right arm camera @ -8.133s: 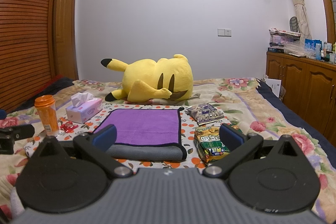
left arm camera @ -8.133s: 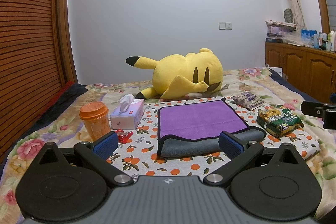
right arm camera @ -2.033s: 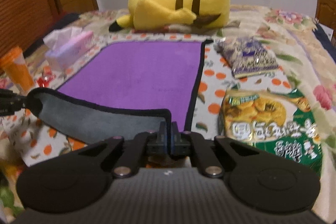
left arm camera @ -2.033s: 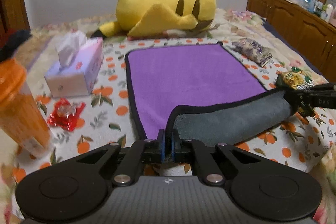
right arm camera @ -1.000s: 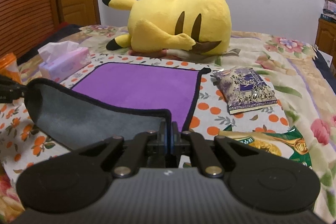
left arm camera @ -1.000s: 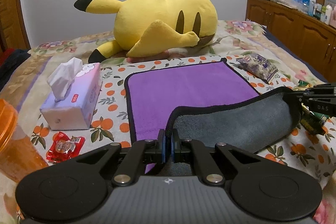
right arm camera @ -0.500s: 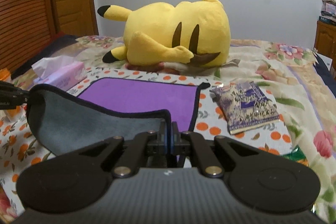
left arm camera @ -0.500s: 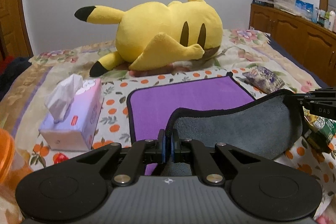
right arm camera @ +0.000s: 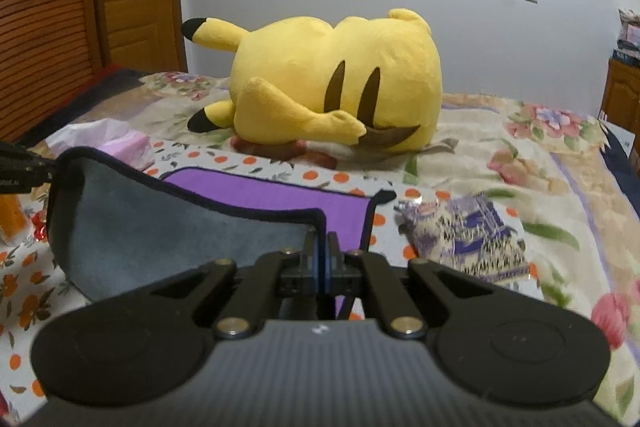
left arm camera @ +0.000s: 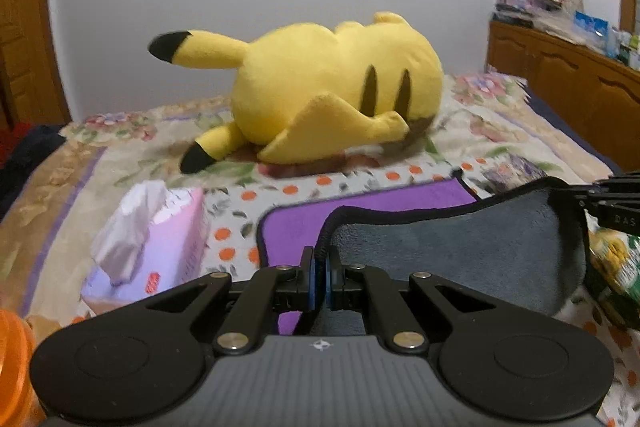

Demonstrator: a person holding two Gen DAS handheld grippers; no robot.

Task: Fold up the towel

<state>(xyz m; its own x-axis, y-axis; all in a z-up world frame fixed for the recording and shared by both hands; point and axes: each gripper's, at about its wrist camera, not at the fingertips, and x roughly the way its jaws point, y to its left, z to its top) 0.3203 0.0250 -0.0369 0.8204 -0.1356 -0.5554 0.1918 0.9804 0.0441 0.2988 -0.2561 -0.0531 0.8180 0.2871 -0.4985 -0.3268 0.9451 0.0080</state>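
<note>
So the towel (left arm camera: 460,251) is lying on the bed (right arm camera: 500,163), purple side flat on the orange-dotted cover, with its near edge lifted so the grey underside sags in a curve between the two grippers. The left gripper (left arm camera: 320,277) and the right gripper (right arm camera: 322,267) each have their jaws pinched tight on a black-trimmed near corner of it, one at each end. There's a big yellow plush (right arm camera: 336,87) lying past the towel's far edge, a tissue box (left arm camera: 160,239) off its left side, and a purple snack packet (right arm camera: 468,231) off its right side.
</note>
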